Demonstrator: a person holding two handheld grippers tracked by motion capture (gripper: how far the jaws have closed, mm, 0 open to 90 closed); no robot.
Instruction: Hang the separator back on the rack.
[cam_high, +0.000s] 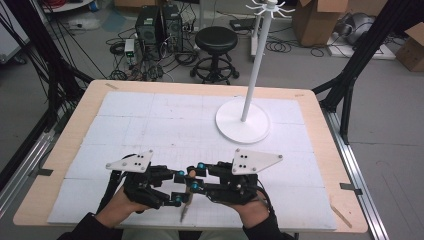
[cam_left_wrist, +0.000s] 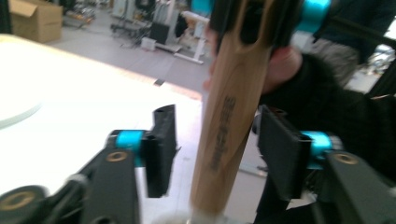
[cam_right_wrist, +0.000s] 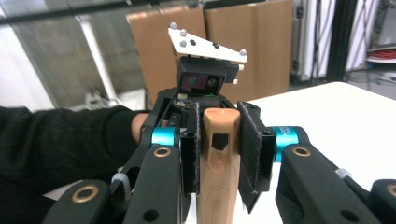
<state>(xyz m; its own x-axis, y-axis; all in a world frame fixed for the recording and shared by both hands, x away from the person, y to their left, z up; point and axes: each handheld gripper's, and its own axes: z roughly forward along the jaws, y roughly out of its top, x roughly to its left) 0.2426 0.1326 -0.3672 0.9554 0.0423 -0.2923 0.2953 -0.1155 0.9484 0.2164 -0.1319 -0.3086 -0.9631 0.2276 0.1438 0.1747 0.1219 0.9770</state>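
Slippage threatens the wooden handle (cam_right_wrist: 218, 154), because only the right gripper (cam_right_wrist: 219, 154) pinches its holed end while the left gripper (cam_left_wrist: 217, 154) jaws stand open around it.

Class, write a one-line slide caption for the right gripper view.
Right gripper clamps a wooden handle while the left gripper faces it.

A grey floor (cam_high: 300, 70) holds a black stool (cam_high: 216, 50), tangled cables (cam_high: 150, 70), computer towers (cam_high: 159, 25) and cardboard boxes (cam_high: 320, 20).
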